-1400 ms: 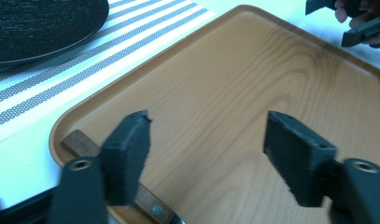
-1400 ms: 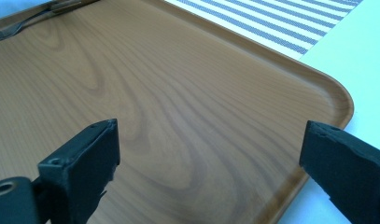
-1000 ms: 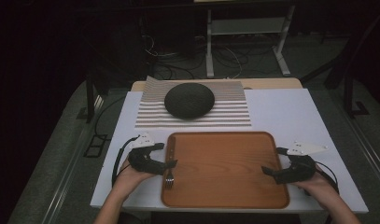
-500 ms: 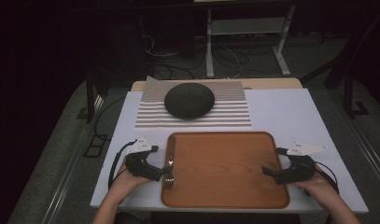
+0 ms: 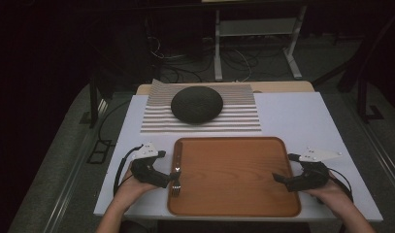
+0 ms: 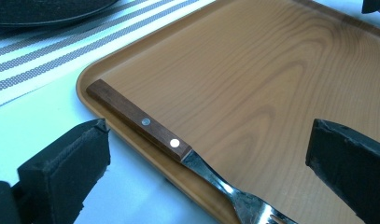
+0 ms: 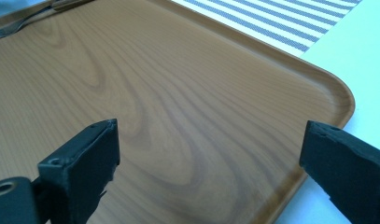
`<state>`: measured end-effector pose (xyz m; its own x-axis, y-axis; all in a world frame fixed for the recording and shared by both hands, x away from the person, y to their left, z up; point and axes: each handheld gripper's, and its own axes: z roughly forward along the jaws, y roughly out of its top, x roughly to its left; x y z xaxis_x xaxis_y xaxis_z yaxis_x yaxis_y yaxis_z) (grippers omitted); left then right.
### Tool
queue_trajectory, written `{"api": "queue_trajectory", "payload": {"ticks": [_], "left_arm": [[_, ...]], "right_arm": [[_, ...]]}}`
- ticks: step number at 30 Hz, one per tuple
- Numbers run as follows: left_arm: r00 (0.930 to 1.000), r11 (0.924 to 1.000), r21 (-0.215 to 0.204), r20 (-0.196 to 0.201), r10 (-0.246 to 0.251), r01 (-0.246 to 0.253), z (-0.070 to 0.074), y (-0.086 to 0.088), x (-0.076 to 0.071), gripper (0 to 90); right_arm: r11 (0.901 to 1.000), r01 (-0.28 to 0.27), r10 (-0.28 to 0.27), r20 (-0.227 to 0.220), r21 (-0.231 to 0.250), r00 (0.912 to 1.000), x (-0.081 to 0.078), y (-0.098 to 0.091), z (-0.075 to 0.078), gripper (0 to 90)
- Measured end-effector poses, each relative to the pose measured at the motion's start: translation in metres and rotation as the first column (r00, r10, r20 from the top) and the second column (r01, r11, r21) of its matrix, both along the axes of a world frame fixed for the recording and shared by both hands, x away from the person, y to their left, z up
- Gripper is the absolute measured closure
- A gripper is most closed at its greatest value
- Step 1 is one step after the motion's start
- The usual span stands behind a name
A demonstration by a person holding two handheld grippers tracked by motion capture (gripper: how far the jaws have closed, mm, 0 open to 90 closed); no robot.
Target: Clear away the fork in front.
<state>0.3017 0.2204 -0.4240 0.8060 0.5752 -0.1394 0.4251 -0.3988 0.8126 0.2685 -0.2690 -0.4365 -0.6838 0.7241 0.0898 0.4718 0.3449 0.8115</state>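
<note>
Steel-tined fork with a riveted dark-wood handle (image 6: 141, 122) lay along the left rim of the orange wood-grain tray (image 5: 234, 174), released.

Your left gripper (image 5: 172, 180) sat right over it, jaws having just spread fully wide, gripping nothing; the fork's long axis ran away from you between them, tines nearest your hand. Your right gripper (image 5: 278, 177) waited across the tray, jaws wide and holding nothing. Beyond lay a striped placemat (image 5: 243, 116) under a dark round bowl (image 5: 196, 104), on a white table (image 5: 292, 116) in a dim room.

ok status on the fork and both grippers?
Left gripper open, jaws just opened, fork loose between them. Fork lies along the tray's left rim. Right gripper open over tray's right edge. Nothing in the way.
</note>
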Motion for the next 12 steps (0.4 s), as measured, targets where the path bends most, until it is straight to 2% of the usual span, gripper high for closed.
{"api": "queue_trajectory", "payload": {"ticks": [12], "left_arm": [[1.0000,1.0000,0.001,0.004,0.004,-0.004,0.0011,0.0007,0.0007,0.0]], "right_arm": [[1.0000,0.003,-0.003,0.003,0.000,1.0000,-0.0016,-0.0009,0.0007,4.7]]}}
